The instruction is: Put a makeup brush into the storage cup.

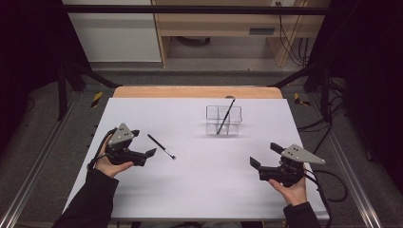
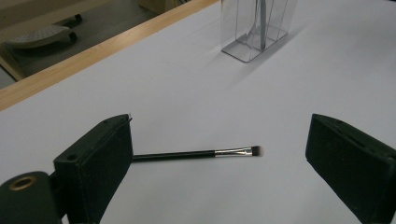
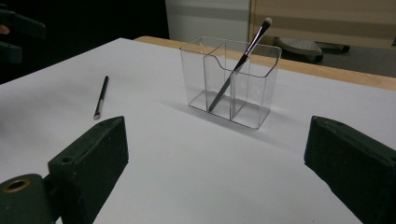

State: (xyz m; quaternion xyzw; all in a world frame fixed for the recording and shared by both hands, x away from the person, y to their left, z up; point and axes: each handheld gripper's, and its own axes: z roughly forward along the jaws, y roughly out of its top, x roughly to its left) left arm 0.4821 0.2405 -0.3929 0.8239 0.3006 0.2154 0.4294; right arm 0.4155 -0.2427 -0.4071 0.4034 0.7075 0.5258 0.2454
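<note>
- Your left tongs point(image 1: 144, 143) sit at the left of the white desk point(image 1: 199, 180), held in your left hand point(image 1: 110, 164). Their jaws are spread wide and hold nothing.
- Just to the right of those tongs, a thin black makeup brush point(image 1: 161, 146) lies flat on the desk. In the left gripper view the brush point(image 2: 196, 153) lies crosswise between the two open jaws, its handle end hidden behind the left jaw and its bristle tip pointing right, touching neither.
- Farther right and toward the back of the desk stands a clear plastic organiser point(image 1: 224, 120) with several compartments. A second brush point(image 1: 225, 115) leans tilted inside it, bristles up.
- Your right tongs point(image 1: 264, 155) rest at the right of the desk in your right hand point(image 1: 291, 190), jaws spread apart and empty, well apart from the organiser.
</note>
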